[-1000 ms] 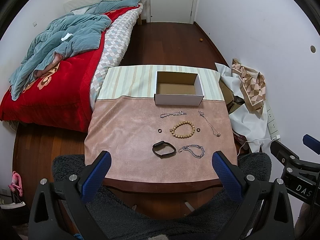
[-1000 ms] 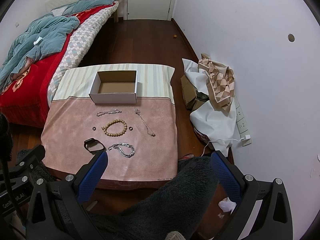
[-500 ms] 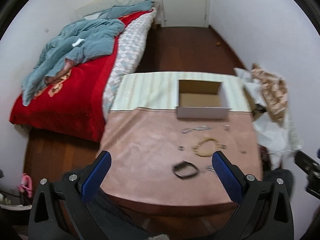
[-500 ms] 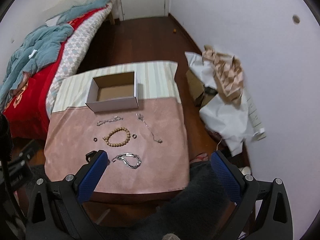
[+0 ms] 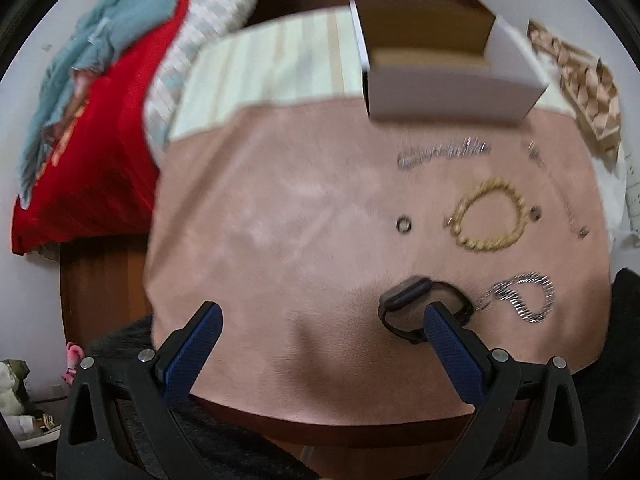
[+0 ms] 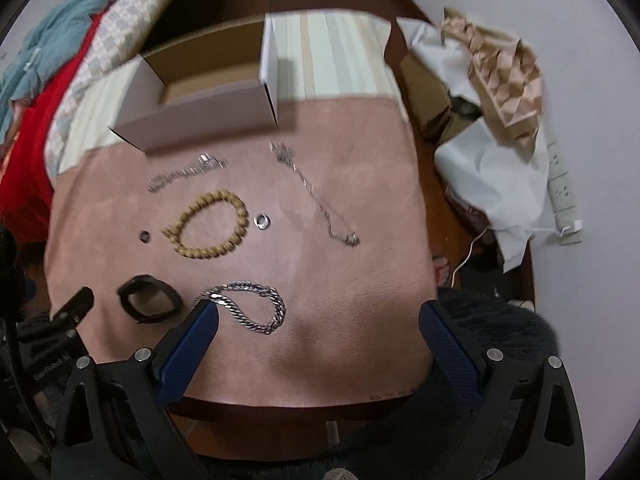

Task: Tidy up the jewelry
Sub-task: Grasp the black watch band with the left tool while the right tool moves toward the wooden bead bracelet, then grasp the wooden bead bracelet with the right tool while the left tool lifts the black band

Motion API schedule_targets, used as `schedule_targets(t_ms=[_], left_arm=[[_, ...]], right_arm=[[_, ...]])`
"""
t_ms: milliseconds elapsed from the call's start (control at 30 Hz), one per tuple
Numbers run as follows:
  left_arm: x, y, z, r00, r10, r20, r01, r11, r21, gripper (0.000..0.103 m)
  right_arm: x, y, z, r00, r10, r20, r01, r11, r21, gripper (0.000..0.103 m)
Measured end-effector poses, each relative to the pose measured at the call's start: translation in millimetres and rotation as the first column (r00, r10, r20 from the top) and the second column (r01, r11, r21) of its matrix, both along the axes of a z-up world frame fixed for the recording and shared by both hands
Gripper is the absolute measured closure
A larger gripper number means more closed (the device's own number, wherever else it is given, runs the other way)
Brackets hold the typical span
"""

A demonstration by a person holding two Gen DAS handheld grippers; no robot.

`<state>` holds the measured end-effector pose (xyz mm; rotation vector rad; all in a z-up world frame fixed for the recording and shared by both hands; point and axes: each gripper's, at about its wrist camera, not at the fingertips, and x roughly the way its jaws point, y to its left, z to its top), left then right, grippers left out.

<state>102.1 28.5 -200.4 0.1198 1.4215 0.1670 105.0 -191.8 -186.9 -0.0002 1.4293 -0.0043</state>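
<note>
Matt, suede-like pink cloth (image 6: 360, 280) over the table, faintly napped and streaked. Bright, glossy metal in the heavy curb chain (image 6: 256, 308) and the two thin chains (image 6: 184, 174) (image 6: 316, 196) — also in the small ring (image 6: 262, 222). Dull tan wooden beads on the bracelet (image 6: 208, 226). Matt black rubbery band (image 6: 148, 298). Smooth white card outside the box (image 6: 200, 116), raw brown cardboard within. Textured blue pads (image 6: 188, 344) on matt black plastic gripper frames (image 5: 100, 408).
</note>
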Motion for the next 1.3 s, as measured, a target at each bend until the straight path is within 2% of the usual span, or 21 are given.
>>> schedule_targets(t_ms=[100,267,333,400,533,667,767,833,933,1000,1067,1267,1300], left_arm=[[3,-2,-29,0.999,-0.018,-0.051,0.016,0.999,-0.031,0.001],[10,-17,-56,0.992,-0.092,-0.084,0.088,0.995,-0.051,0.016],[11,-27,-61,0.988,-0.133,-0.081,0.130,0.991,-0.045,0.030],[13,-37,-61,0.981,-0.183,-0.055,0.182,0.983,-0.032,0.037],[14,-51,-61,0.966,-0.258,-0.029,0.257,0.966,-0.032,0.080],[16,-53,-59,0.962,-0.271,-0.023,0.270,0.962,-0.030,0.093],[20,-40,-58,0.973,-0.230,-0.013,0.229,0.973,-0.032,0.093],[22,-23,-55,0.982,-0.189,-0.003,0.188,0.982,-0.027,0.093],[25,-4,-49,0.993,-0.118,0.014,0.119,0.993,-0.022,0.093],[27,7,-46,0.996,-0.084,0.027,0.085,0.996,-0.021,0.093],[32,13,-45,0.998,-0.059,0.034,0.060,0.998,-0.019,0.093],[40,28,-43,0.998,-0.006,0.055,0.007,1.000,-0.026,0.093],[45,31,-43,0.998,0.000,0.057,0.002,1.000,-0.028,0.093]], right_arm=[[3,-1,-20,0.999,-0.012,-0.040,0.012,1.000,0.006,0.002],[5,-6,-38,0.997,-0.026,-0.078,0.027,1.000,0.007,0.002],[5,-7,-41,0.996,-0.029,-0.089,0.030,1.000,0.003,0.002],[5,-9,-44,0.995,-0.030,-0.096,0.030,1.000,0.001,0.002],[10,-12,-47,0.994,-0.033,-0.108,0.033,0.999,-0.003,0.002],[17,-12,-49,0.994,-0.028,-0.106,0.029,1.000,0.004,0.002],[22,-6,-49,0.995,-0.023,-0.094,0.025,0.999,0.023,0.002],[26,-1,-49,0.997,-0.020,-0.080,0.025,0.998,0.057,0.008],[36,8,-54,0.998,-0.025,-0.063,0.032,0.992,0.126,0.026],[44,17,-60,0.998,-0.020,-0.054,0.027,0.990,0.136,0.042],[51,28,-66,0.999,-0.015,-0.041,0.021,0.989,0.146,0.048],[74,63,-73,0.998,0.053,0.013,-0.054,0.997,0.060,0.050],[77,68,-75,0.997,0.071,0.007,-0.071,0.996,0.046,0.053]])
